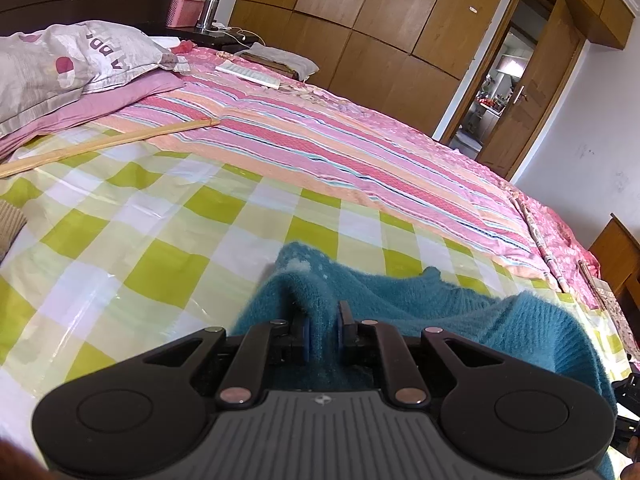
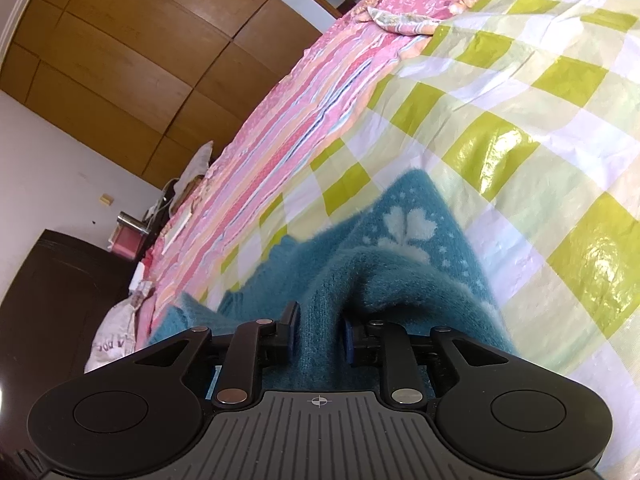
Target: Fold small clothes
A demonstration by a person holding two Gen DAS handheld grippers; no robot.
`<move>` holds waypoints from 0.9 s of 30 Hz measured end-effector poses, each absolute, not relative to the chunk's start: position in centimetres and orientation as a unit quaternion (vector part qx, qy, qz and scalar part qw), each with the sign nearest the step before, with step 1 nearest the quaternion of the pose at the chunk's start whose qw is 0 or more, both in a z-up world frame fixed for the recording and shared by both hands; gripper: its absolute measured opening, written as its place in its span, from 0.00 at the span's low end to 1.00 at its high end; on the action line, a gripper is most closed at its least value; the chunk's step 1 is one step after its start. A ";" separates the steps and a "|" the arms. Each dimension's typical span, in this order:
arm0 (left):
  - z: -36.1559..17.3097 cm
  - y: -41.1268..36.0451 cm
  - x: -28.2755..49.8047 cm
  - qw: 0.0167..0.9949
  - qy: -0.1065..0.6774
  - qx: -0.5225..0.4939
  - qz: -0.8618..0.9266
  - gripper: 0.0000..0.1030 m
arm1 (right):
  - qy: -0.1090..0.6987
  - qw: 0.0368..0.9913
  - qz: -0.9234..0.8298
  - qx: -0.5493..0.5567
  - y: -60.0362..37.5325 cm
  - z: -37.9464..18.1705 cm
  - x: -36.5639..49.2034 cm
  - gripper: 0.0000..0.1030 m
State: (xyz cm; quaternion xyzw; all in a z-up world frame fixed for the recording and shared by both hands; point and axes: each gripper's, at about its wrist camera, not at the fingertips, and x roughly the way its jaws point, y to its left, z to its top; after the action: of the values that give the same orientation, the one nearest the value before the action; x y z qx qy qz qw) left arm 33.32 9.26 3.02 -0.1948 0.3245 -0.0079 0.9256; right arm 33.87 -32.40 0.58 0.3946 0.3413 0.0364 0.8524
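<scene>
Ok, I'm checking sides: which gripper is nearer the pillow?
Left. The pillow lies up-left of the left gripper; the right gripper, across the teal sweater, sits farther off.

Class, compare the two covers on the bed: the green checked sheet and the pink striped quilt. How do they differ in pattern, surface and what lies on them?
The green checked sheet has large green, white and cream squares; the pink striped quilt has narrow pink, orange and blue stripes. The sheet is glossy and reflects light; the quilt looks matte. The teal sweater lies on the sheet, while pillows rest at the quilt's head end. Both lie spread flat on the bed.
</scene>
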 end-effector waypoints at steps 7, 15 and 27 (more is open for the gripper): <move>3.5 9.3 33.4 0.924 0.330 -0.195 0.000 0.19 | 0.343 0.853 0.038 0.391 -32.6 1.0 33.8 0.27; 3.9 9.3 33.4 0.922 0.335 -0.194 0.004 0.20 | 0.342 0.855 0.043 0.386 -32.6 1.7 33.6 0.36; 4.7 10.9 33.4 0.905 0.348 -0.245 -0.005 0.21 | 0.337 0.853 0.051 0.396 -32.9 2.6 33.3 0.46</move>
State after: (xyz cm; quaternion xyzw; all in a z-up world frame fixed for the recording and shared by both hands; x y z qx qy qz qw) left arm 33.44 10.92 4.66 -0.2450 0.3478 -0.0053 0.9050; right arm 33.35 -32.94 2.65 0.3955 0.3372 0.0510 0.8528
